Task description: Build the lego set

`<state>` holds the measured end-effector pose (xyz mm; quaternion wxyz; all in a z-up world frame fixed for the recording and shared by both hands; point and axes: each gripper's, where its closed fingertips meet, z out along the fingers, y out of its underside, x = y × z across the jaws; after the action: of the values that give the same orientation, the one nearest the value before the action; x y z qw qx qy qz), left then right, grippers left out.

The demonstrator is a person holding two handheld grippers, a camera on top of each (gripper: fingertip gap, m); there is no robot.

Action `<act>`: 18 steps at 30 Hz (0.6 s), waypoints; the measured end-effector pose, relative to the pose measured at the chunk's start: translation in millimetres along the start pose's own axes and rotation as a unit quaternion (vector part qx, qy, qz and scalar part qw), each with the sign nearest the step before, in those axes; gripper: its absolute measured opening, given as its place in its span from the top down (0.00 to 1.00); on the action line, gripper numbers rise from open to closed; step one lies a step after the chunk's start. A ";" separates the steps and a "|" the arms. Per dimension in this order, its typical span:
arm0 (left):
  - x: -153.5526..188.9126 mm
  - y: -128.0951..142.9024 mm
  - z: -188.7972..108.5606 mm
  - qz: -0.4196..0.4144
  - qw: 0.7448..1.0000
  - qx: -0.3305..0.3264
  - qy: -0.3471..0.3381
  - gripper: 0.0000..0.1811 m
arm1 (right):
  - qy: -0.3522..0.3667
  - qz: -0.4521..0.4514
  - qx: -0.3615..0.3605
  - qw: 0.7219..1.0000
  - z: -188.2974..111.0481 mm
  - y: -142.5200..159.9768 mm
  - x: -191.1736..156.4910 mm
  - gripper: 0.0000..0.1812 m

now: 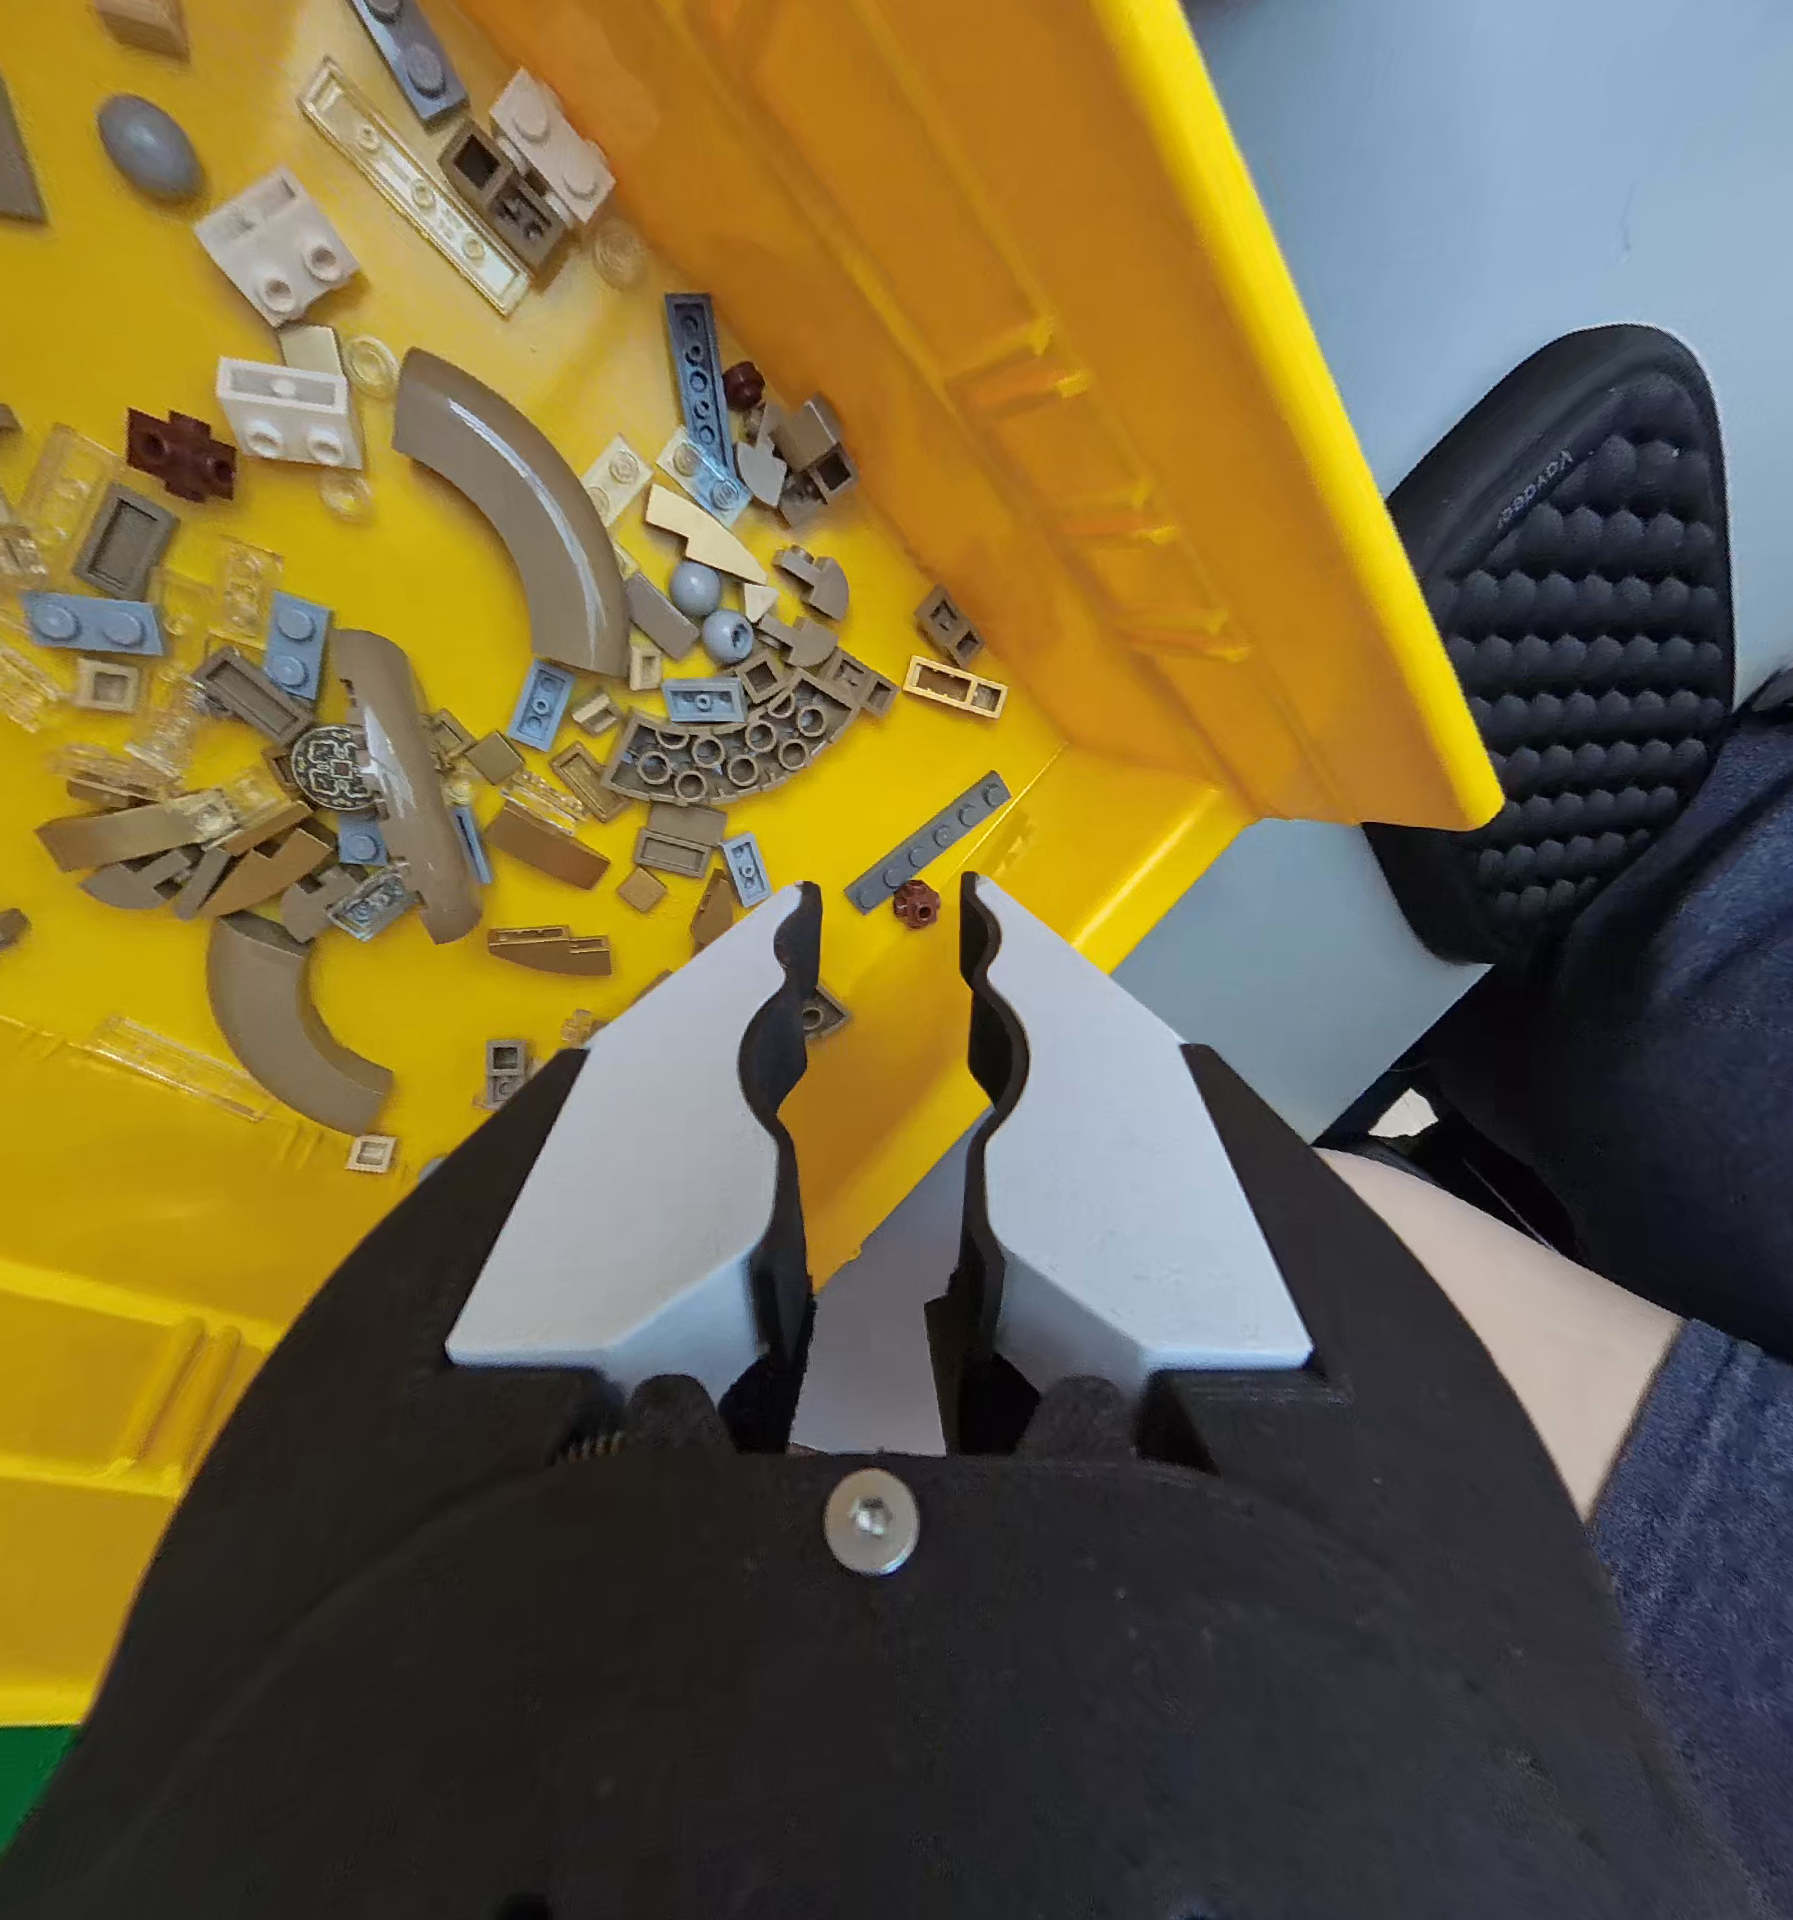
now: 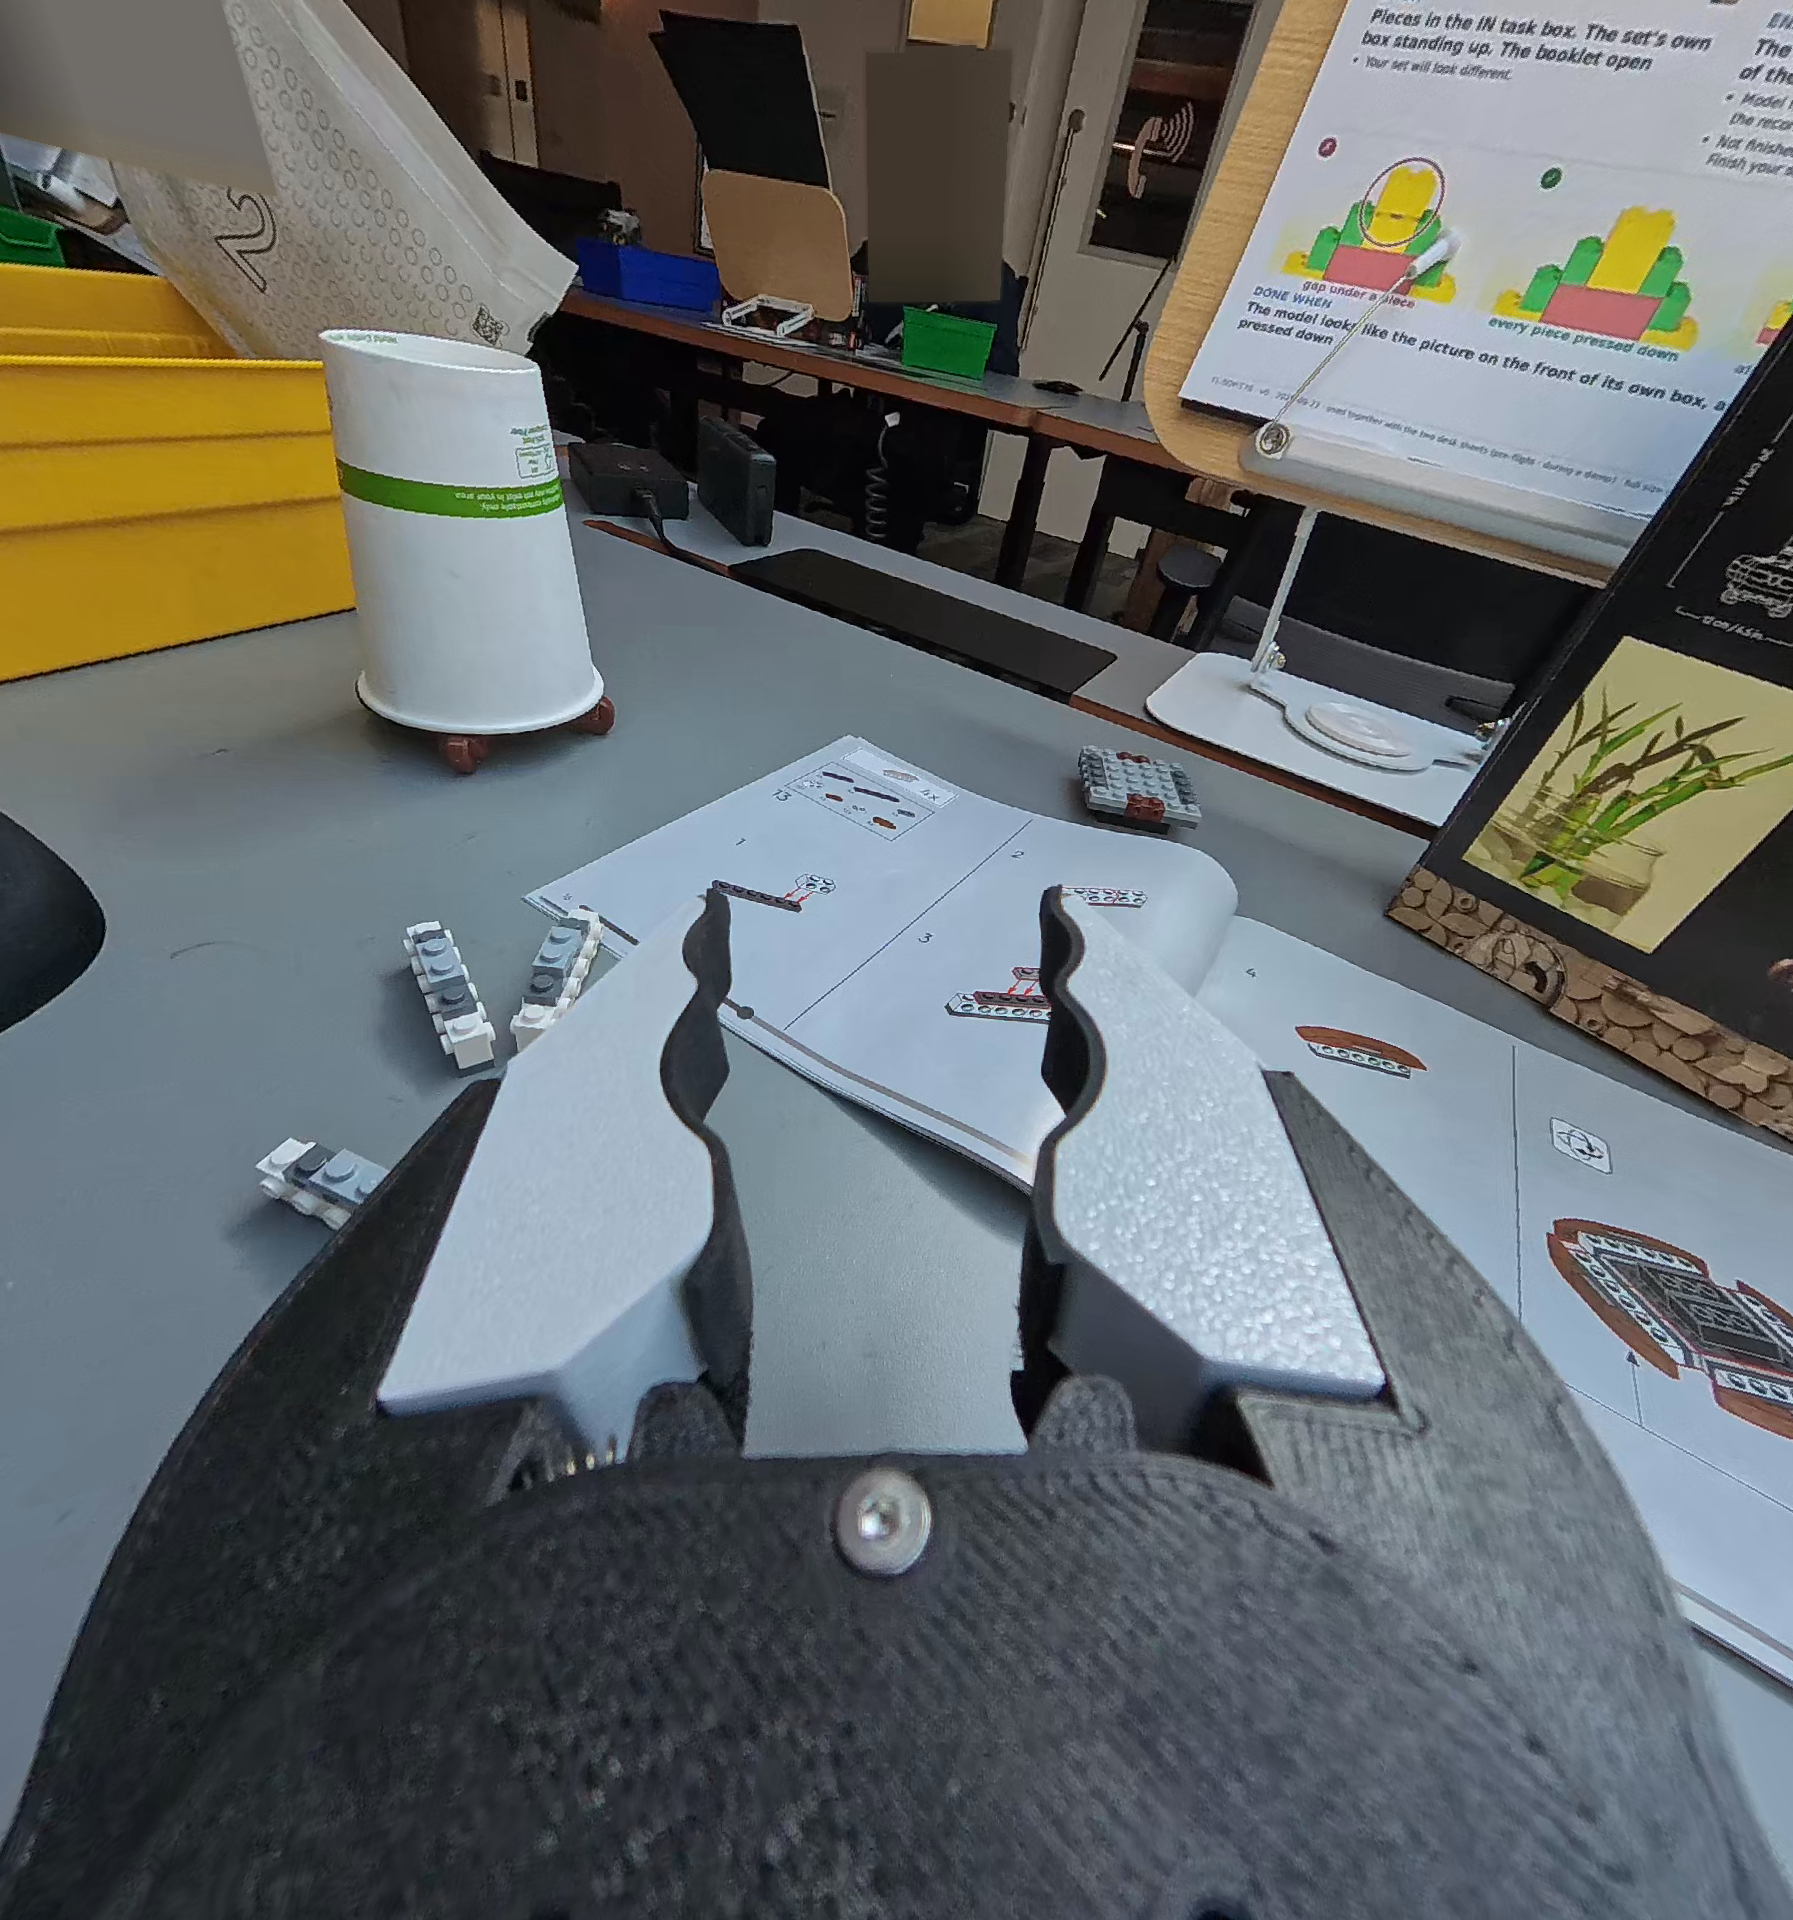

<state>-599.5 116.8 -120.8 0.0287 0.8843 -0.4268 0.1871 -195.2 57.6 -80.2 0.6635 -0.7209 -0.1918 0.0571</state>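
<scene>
Left tool (image 1: 890, 896) gaping above yellow bin (image 1: 1079, 312); right tool (image 2: 881, 914) gaping over booklet (image 2: 923, 935)

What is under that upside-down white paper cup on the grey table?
Small reddish-brown round pieces peek out beneath the rim of the paper cup, one at the front and another at its right edge. It rests on them. Anything further inside is hidden by the cup's wall.

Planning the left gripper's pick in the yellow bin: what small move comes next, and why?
Probably lower the left gripper straight down around the small reddish-brown round piece: its jaws are open and empty, and the piece lies just ahead between the tips, beside the grey 1x6 plate.
</scene>
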 end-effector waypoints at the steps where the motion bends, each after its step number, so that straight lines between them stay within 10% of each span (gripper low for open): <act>1: -2.2 -1.5 0.2 0.008 1.000 0.001 -0.009 0.87 | 0.000 0.000 0.000 1.000 0.0 0.0 -0.1 0.68; 11: 21.5 -15.7 -2.0 0.167 0.984 0.035 -0.052 0.91 | -0.005 0.018 0.013 1.000 -2.2 -2.9 2.5 0.66; 18: 15.9 -11.3 28.3 0.377 0.917 -0.045 -0.120 0.94 | -0.018 0.031 0.025 0.999 -3.7 -5.7 1.3 0.66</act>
<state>-573.2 106.2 -140.1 -0.0556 0.6715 -0.7367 0.0576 -193.9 54.8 -74.0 0.6758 -0.7084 -0.1798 0.0961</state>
